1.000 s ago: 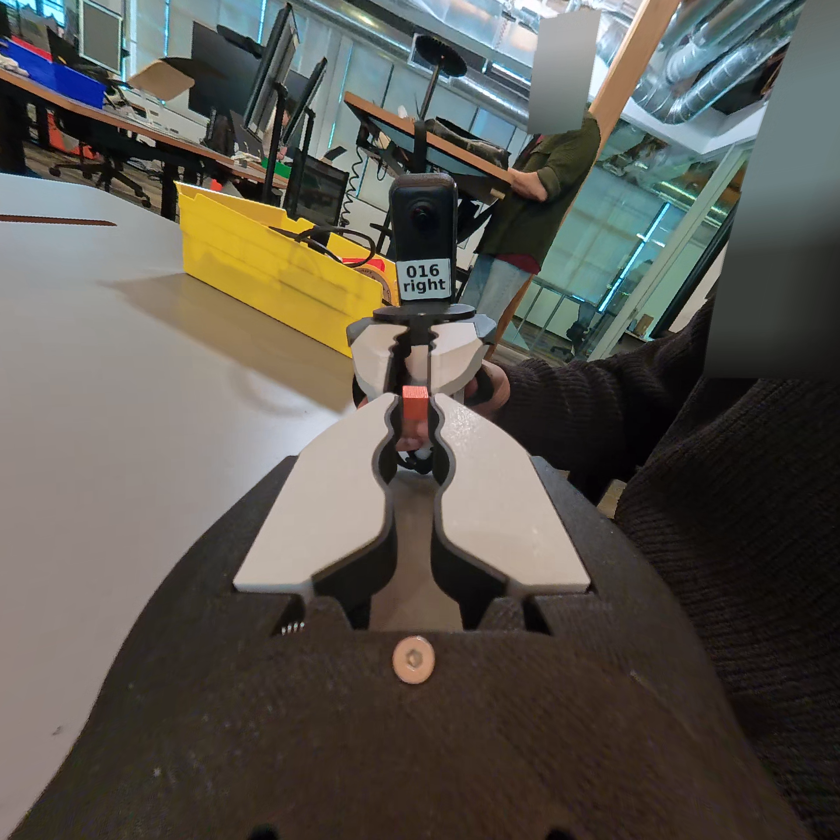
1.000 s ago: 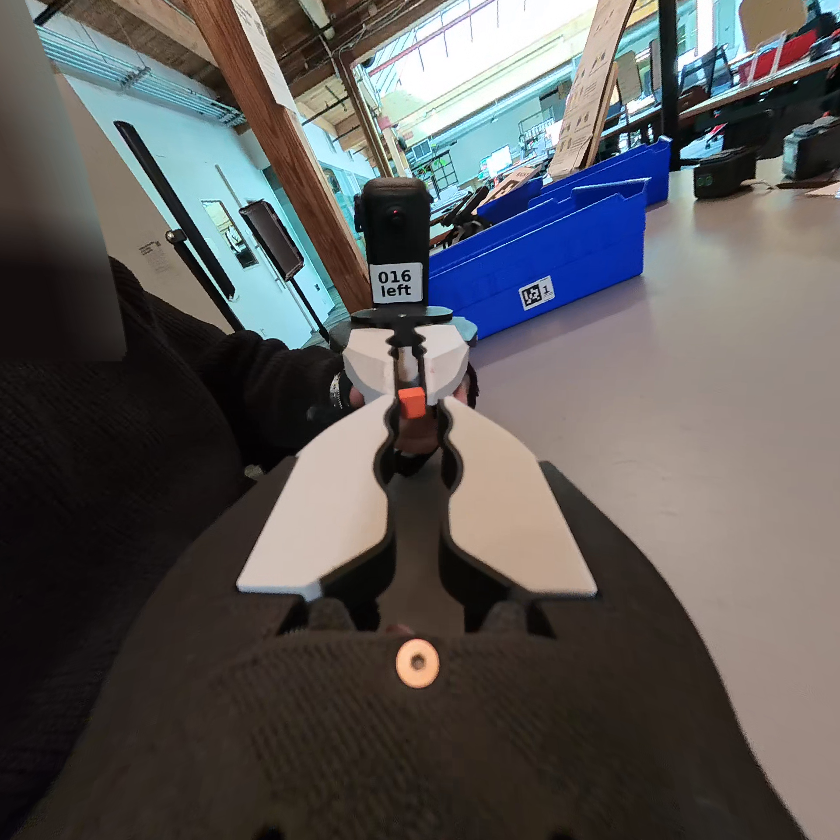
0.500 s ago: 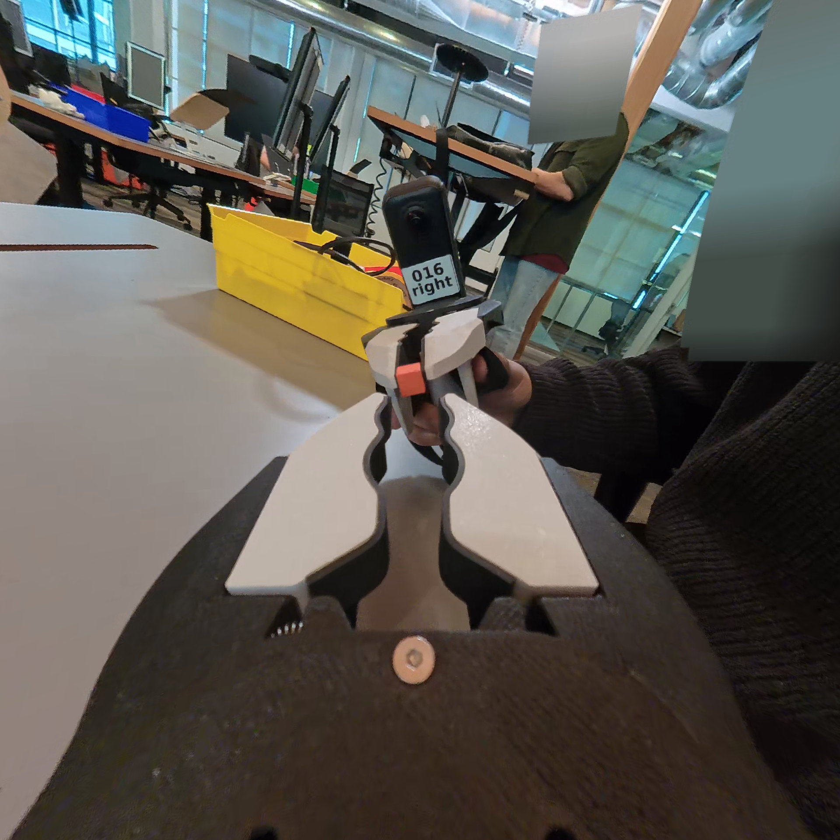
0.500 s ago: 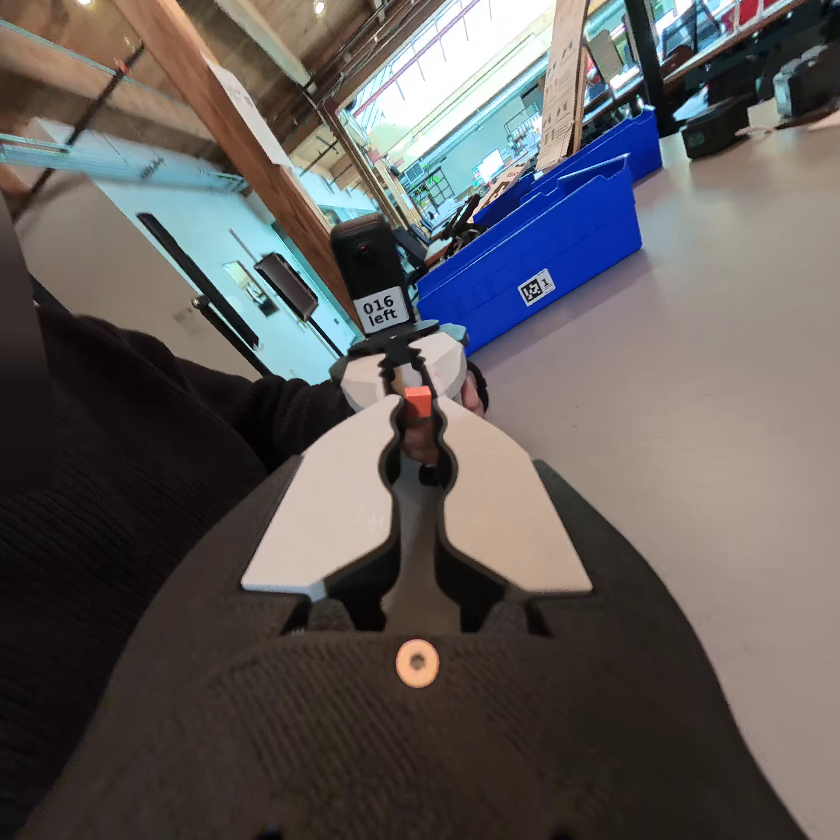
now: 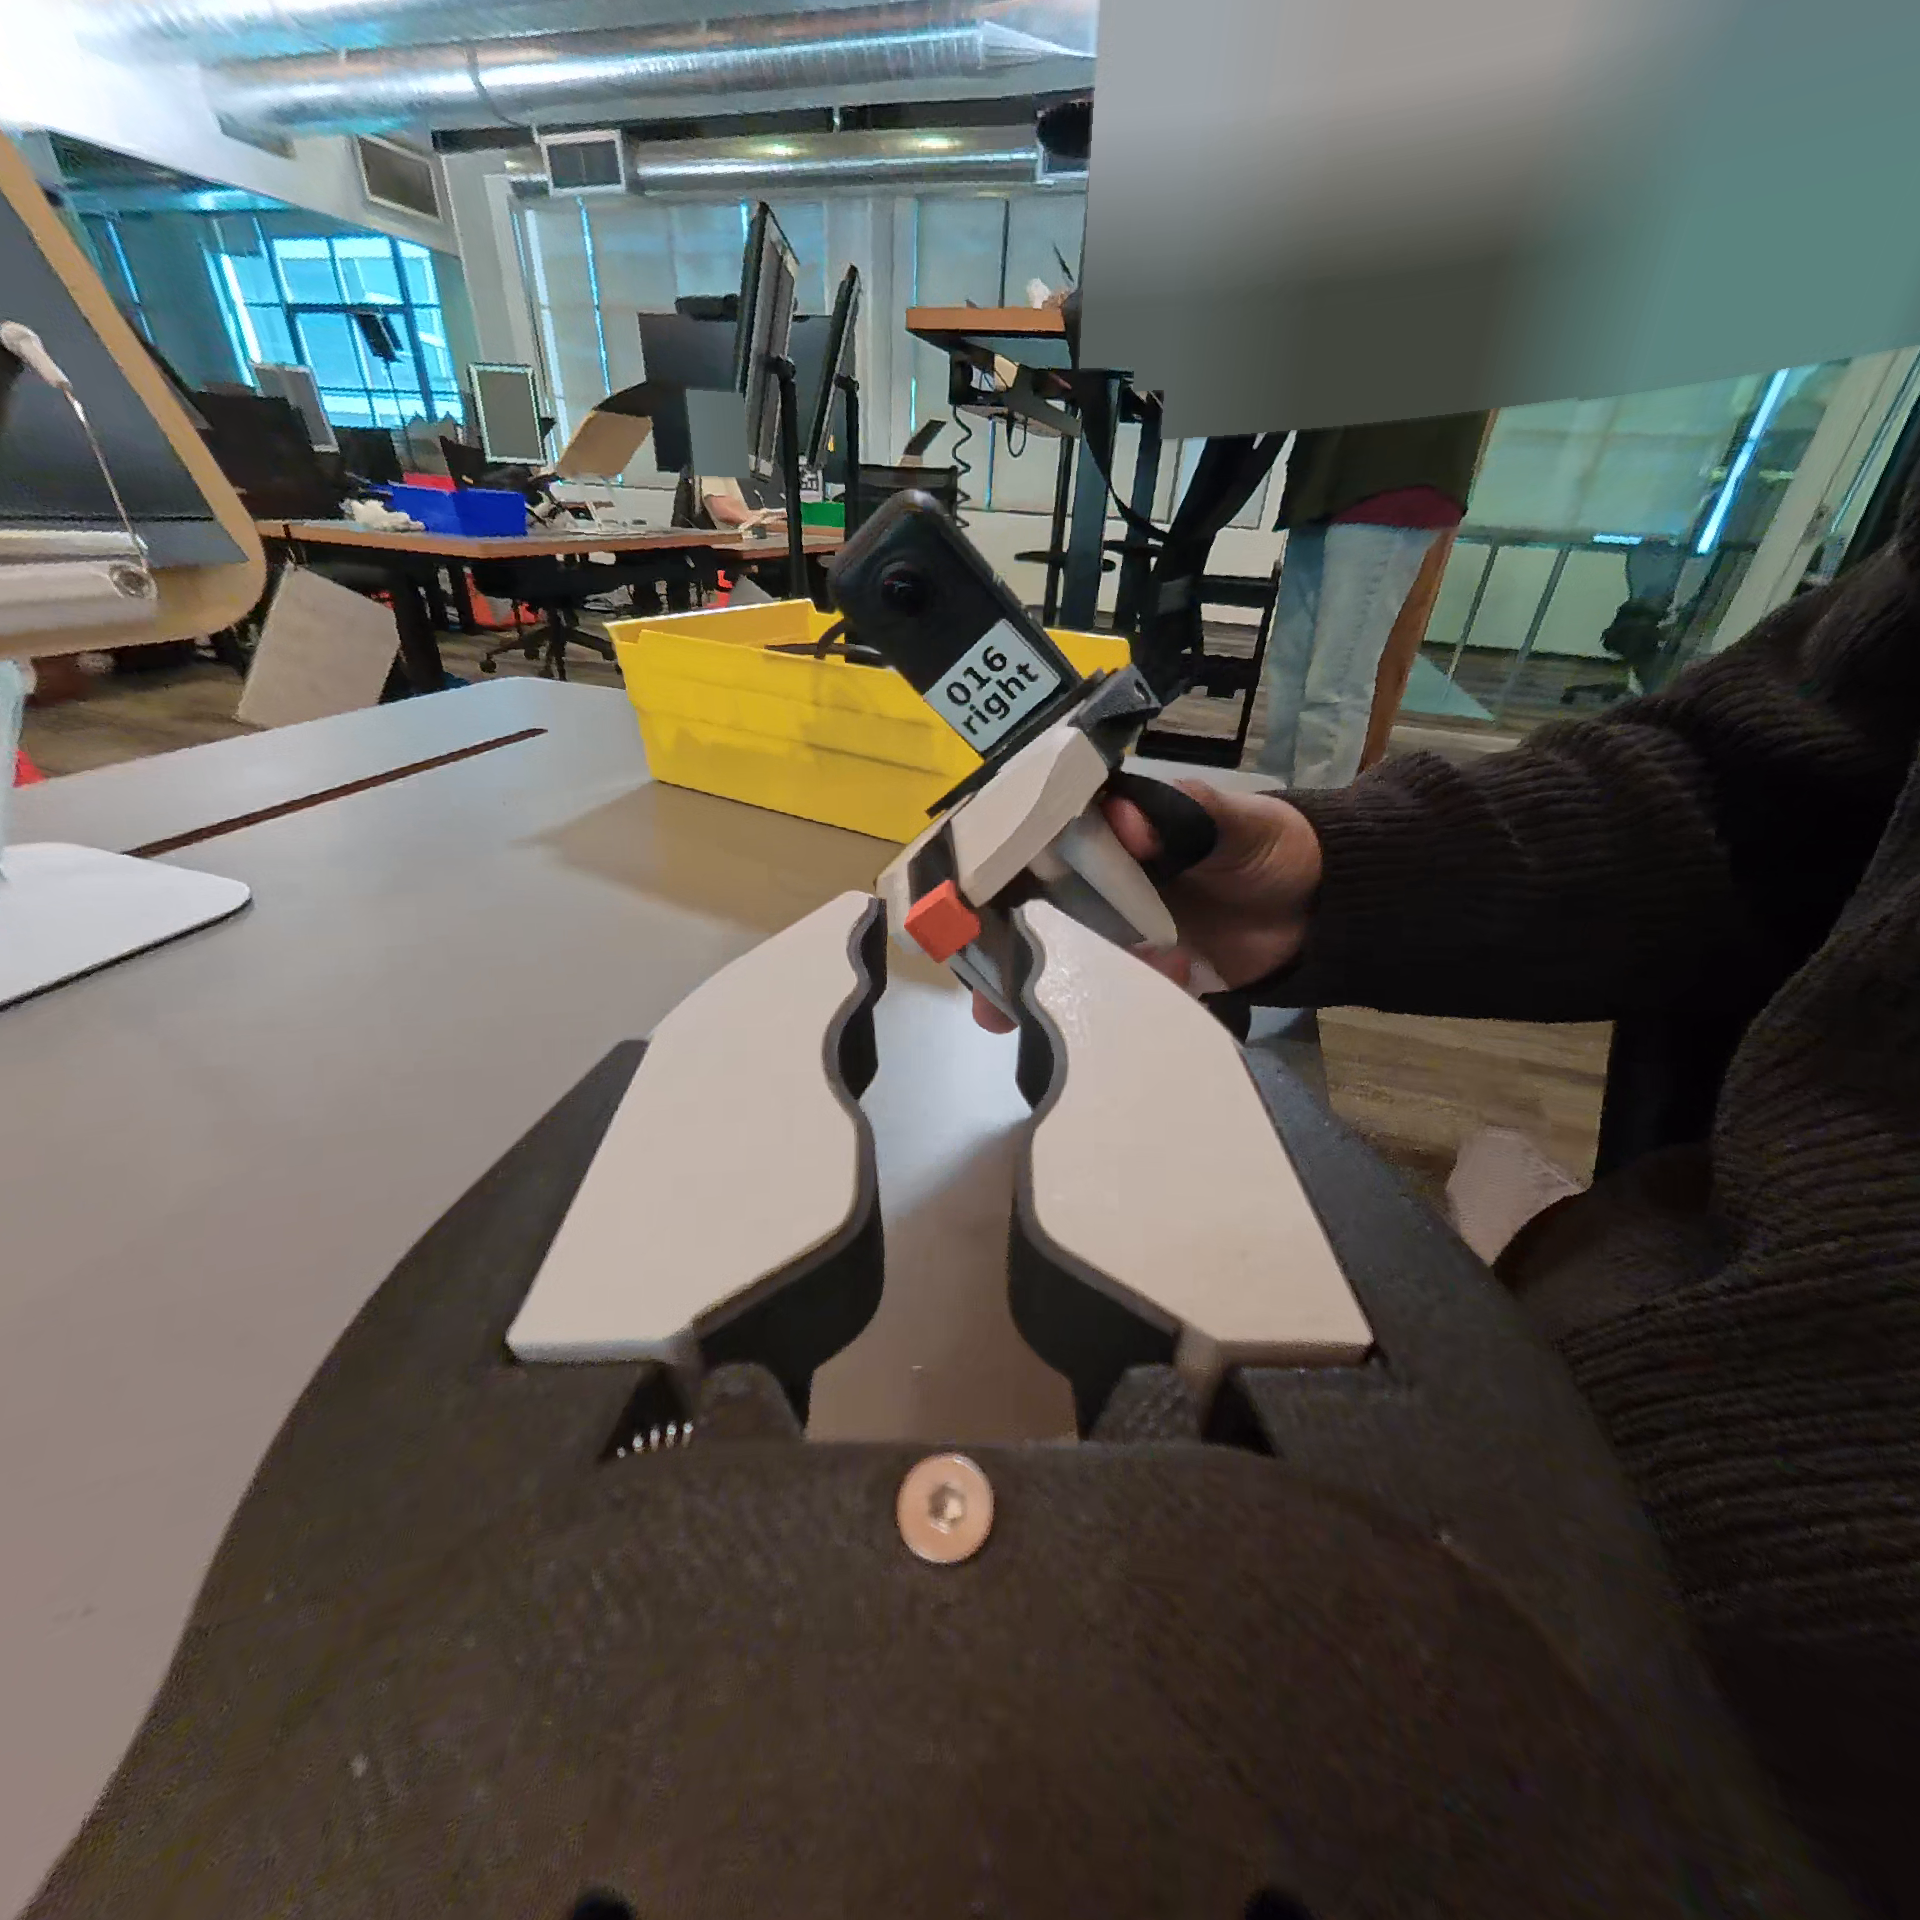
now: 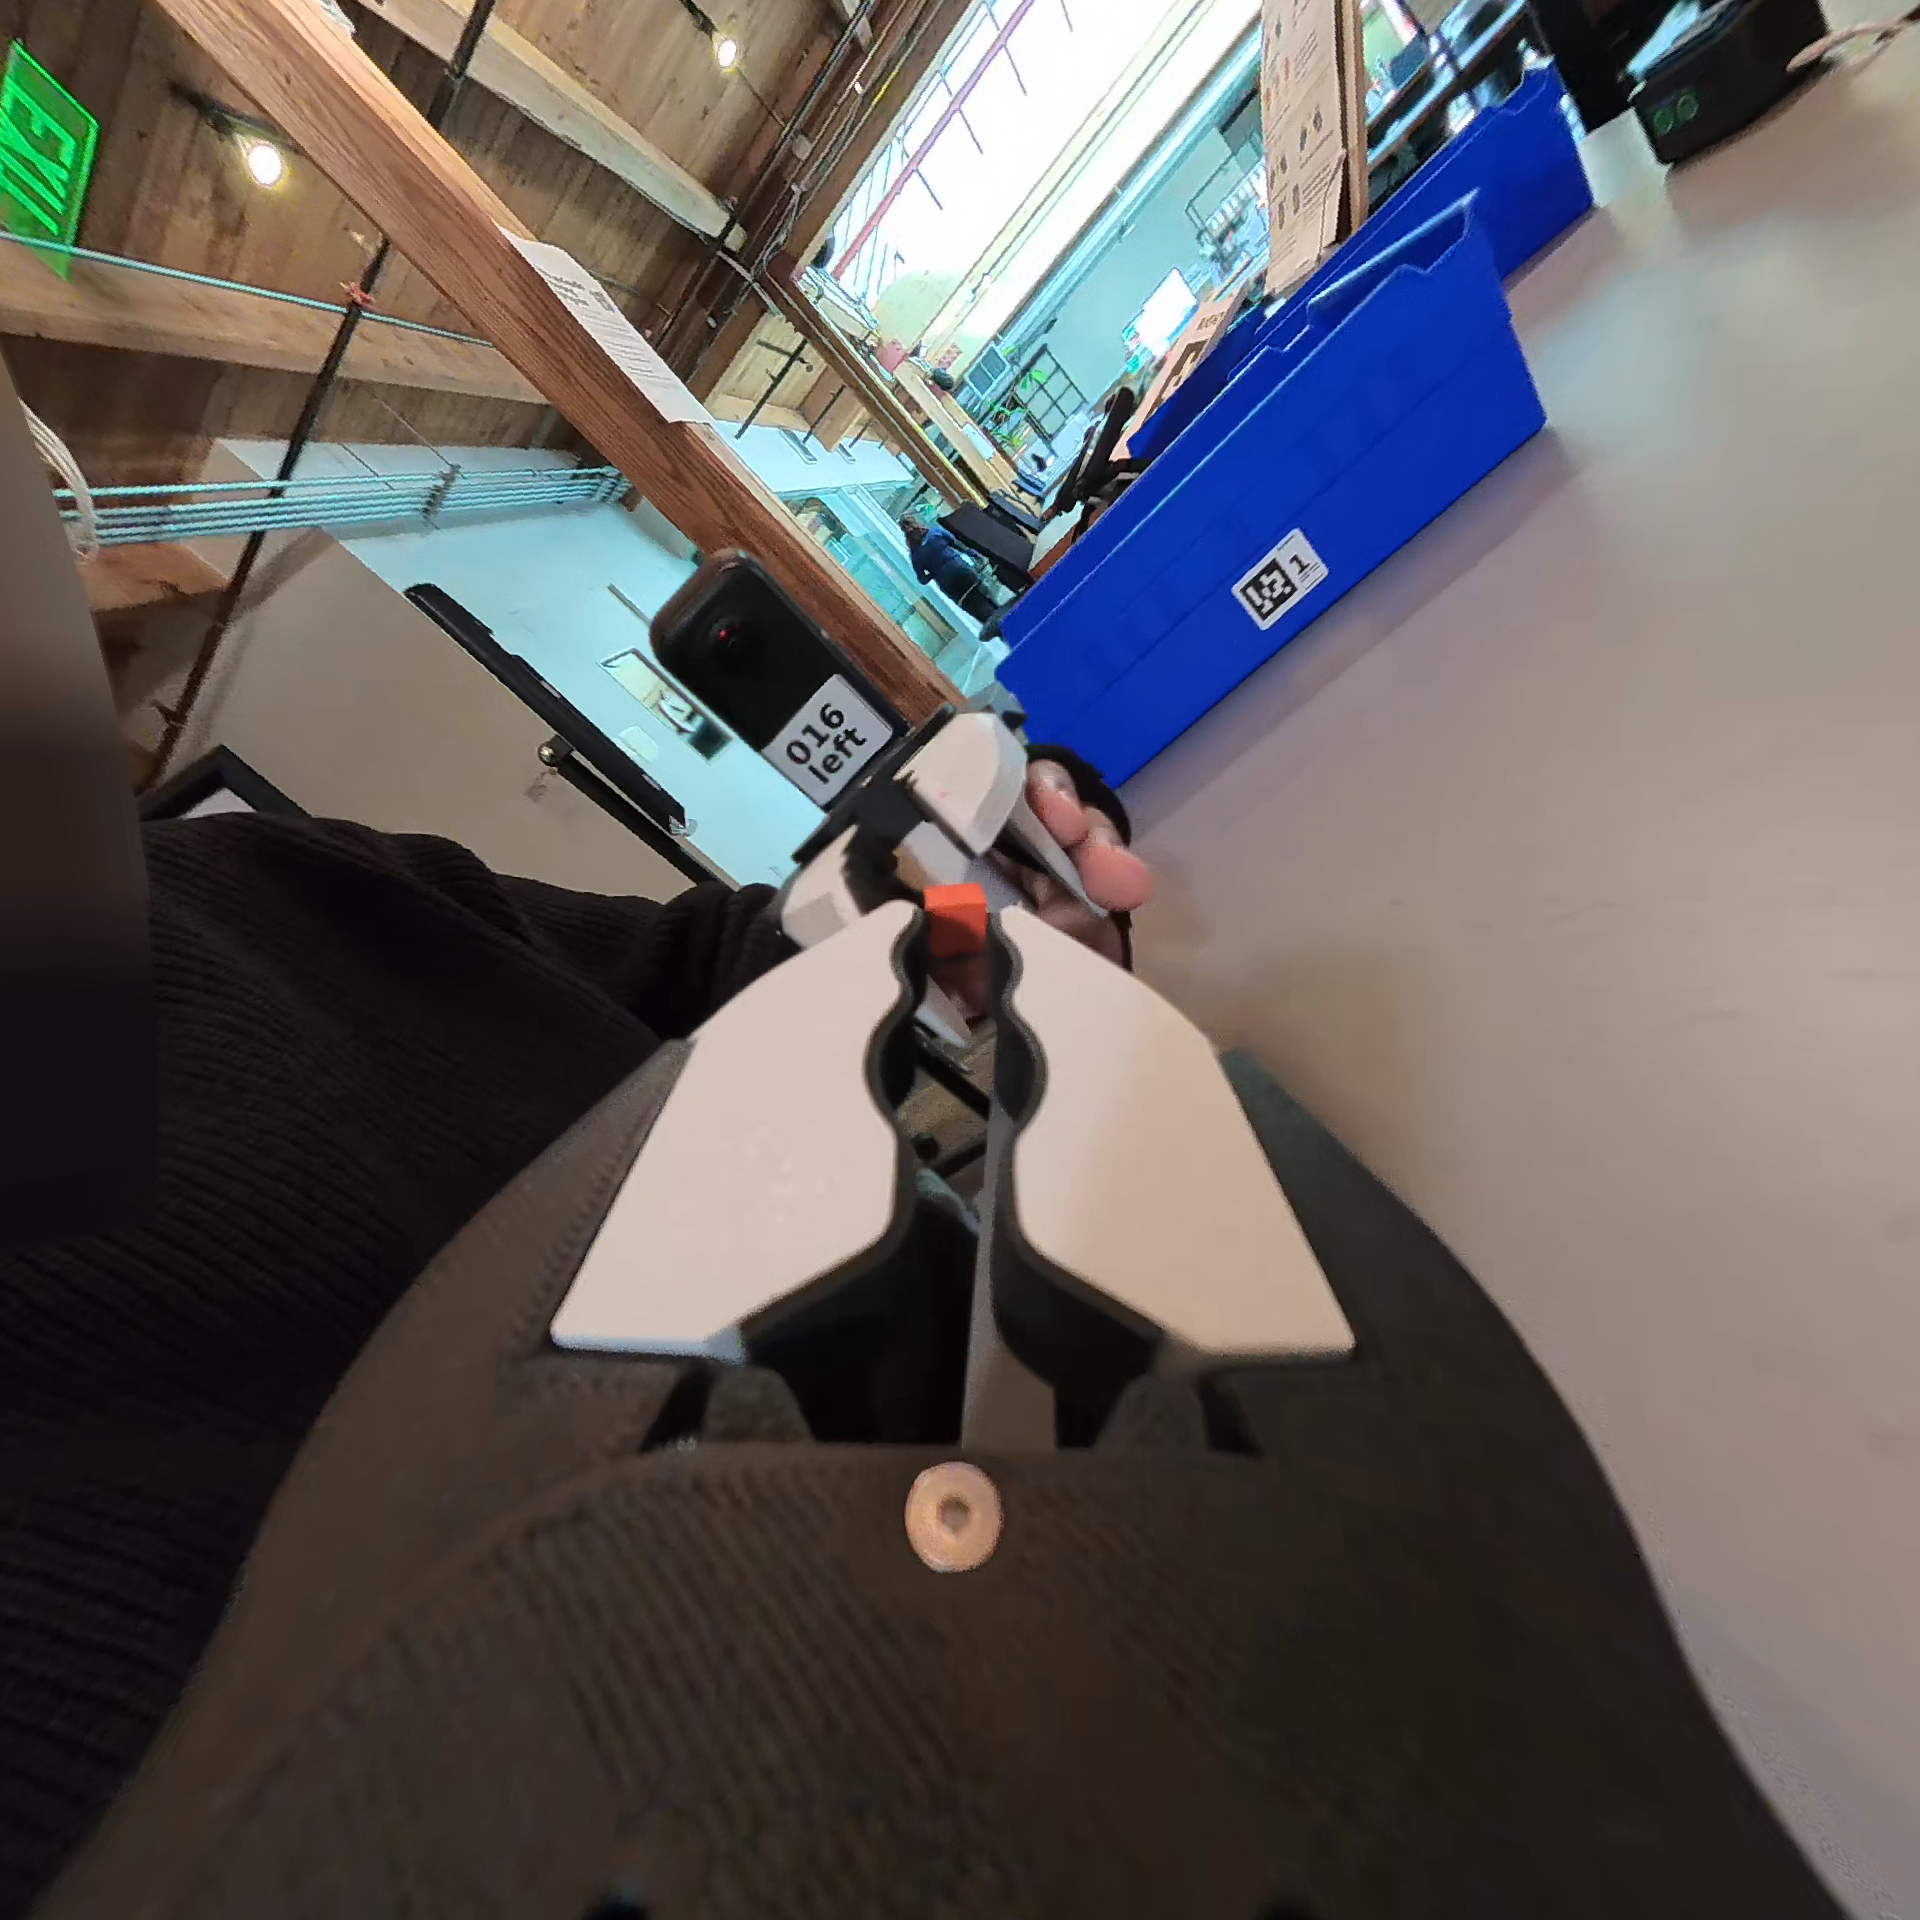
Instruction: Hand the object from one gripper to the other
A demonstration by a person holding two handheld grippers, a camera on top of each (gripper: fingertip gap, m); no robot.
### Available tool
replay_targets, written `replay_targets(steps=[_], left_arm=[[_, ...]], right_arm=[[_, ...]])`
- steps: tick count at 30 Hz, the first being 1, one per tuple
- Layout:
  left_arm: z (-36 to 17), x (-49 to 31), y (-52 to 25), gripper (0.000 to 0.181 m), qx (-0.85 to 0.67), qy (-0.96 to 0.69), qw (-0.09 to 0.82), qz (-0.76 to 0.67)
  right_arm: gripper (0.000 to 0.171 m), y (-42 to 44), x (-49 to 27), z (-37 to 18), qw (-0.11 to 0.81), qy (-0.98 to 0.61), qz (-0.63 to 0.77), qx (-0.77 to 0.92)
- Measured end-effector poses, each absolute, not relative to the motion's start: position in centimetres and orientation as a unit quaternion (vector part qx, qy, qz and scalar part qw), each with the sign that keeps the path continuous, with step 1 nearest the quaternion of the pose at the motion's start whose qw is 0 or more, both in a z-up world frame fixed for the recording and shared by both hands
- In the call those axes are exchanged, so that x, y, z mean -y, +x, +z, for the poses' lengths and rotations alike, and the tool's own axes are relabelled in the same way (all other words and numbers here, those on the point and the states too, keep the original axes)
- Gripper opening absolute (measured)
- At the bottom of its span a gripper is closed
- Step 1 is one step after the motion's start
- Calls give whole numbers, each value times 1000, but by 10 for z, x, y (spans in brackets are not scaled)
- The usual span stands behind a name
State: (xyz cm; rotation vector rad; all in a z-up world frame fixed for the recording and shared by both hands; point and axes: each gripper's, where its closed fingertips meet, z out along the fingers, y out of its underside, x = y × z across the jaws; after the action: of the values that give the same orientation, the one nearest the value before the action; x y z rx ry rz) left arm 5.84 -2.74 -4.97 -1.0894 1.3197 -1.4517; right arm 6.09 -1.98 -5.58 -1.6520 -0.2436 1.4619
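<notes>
A small orange cube [image 6: 956, 923] sits between the fingertips of my right gripper [image 6: 954, 927], which is shut on it and held above the table. In the left wrist view the right gripper's white fingers [image 5: 1029, 821] are tilted and clamp the cube [image 5: 938, 927] at their tips. My left gripper [image 5: 945, 914] is open and empty. Its tips stand either side of the cube without touching it. The left gripper also shows in the right wrist view [image 6: 894, 852], open, just beyond the cube.
A yellow bin [image 5: 790, 727] stands on the grey table [image 5: 312, 987] behind the grippers. A blue bin [image 6: 1299, 561] stands on the table to the right. A white stand base [image 5: 94, 914] lies at far left. A person [image 5: 1340, 623] stands at a desk behind. The grippers are tip to tip, or close to it.
One second ago both grippers met at the cube. The left gripper has let go and opened wider. The right gripper keeps the cube and has tilted. Both views have swung.
</notes>
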Motion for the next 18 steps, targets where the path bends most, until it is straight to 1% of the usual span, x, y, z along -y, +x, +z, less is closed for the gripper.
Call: replay_targets(steps=[5, 10, 15, 18], left_arm=[[-59, 34, 62, 23, -566, -428, 448, -544], [-66, 34, 64, 13, -585, -427, 461, -513], [-65, 34, 63, 11, -590, -426, 460, -509], [-63, 32, 63, 11, -579, -437, 443, -526]], right_arm=[[10, 60, 22, -57, 406, -660, 627, 77], [10, 55, 26, -60, 372, -658, 651, 73], [11, 56, 25, -59, 379, -651, 654, 74], [23, 63, 18, -60, 413, -653, 632, 64]])
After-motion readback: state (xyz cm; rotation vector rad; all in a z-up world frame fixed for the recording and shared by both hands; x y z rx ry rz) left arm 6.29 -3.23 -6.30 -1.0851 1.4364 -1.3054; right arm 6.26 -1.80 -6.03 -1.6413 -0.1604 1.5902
